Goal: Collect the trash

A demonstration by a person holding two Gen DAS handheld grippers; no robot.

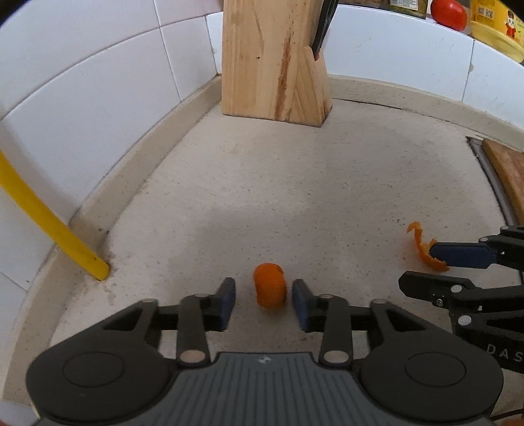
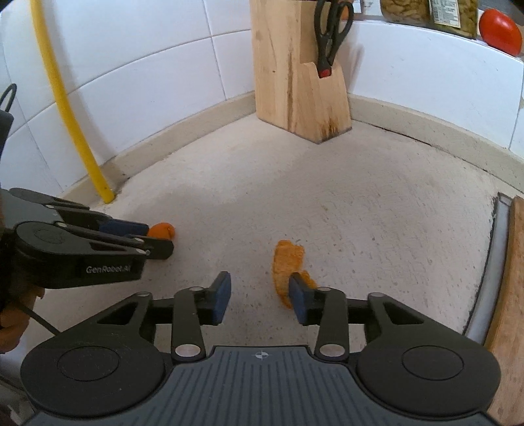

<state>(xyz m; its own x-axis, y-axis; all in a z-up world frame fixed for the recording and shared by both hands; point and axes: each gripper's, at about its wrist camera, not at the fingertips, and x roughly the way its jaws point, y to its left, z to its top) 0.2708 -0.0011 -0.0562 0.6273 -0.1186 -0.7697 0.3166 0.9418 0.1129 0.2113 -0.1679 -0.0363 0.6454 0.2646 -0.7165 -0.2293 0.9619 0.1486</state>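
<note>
A curled piece of orange peel lies on the grey counter between the open fingers of my left gripper; neither pad touches it. It also shows in the right wrist view, partly behind the left gripper. A second, longer strip of orange peel lies between the open fingers of my right gripper, close against the right pad. In the left wrist view this strip stands curled beside the right gripper.
A wooden knife block holding black scissors stands in the back corner against white tiles. A yellow pipe rises at the left wall. A wooden board and sink edge lie at the right. A tomato and jars sit on a ledge.
</note>
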